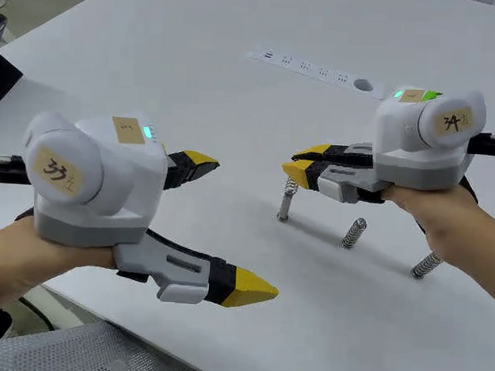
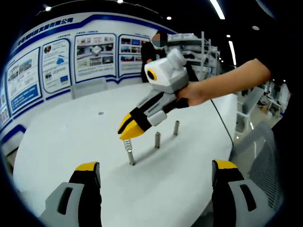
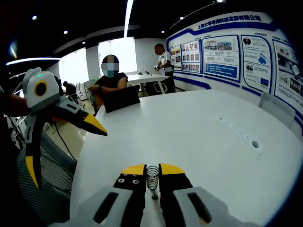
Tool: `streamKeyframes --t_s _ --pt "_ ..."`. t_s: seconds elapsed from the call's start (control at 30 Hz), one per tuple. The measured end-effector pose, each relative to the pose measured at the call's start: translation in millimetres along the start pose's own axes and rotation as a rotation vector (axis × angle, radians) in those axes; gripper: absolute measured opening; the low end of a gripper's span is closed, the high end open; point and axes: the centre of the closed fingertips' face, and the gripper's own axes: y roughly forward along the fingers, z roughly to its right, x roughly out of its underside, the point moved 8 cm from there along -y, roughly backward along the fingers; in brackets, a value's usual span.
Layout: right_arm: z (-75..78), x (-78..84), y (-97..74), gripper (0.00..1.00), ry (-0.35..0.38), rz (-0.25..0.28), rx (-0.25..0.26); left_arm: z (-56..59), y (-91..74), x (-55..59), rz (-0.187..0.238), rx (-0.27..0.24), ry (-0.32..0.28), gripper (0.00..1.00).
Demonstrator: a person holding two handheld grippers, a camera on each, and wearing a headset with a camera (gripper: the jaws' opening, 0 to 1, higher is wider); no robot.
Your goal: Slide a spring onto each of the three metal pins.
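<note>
Three metal pins stand in a row on the white table (image 1: 179, 74). My right gripper (image 1: 298, 165) is shut on a spring (image 1: 290, 188) at the top of the nearest-left pin (image 1: 284, 209). The right gripper view shows that spring (image 3: 152, 177) upright between its yellow fingertips (image 3: 135, 170). The middle pin (image 1: 353, 233) and the right pin (image 1: 426, 264) each look wrapped in a coil. My left gripper (image 1: 229, 226) hovers open and empty, left of the pins. In the left gripper view, the right gripper (image 2: 129, 128) holds the spring (image 2: 128, 144) over its pin (image 2: 131, 159).
A white power strip (image 1: 312, 68) lies at the far side of the table. A grey mesh chair back (image 1: 81, 351) sits below the near table edge. A seated person (image 3: 111, 78) with a laptop is across the table.
</note>
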Motion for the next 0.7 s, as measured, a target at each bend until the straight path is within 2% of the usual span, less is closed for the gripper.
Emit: streamKeyframes --t_s 0.43,0.7 --pt "3.8 12.6 5.3 0.10 0.029 -0.006 0.008 1.6 0.4 5.5 0.006 -0.006 -0.028 1.00" --pt "-1.4 22.3 15.4 0.10 -0.011 -0.036 0.036 -0.7 -2.1 8.2 -0.009 -0.010 -0.027 0.99"
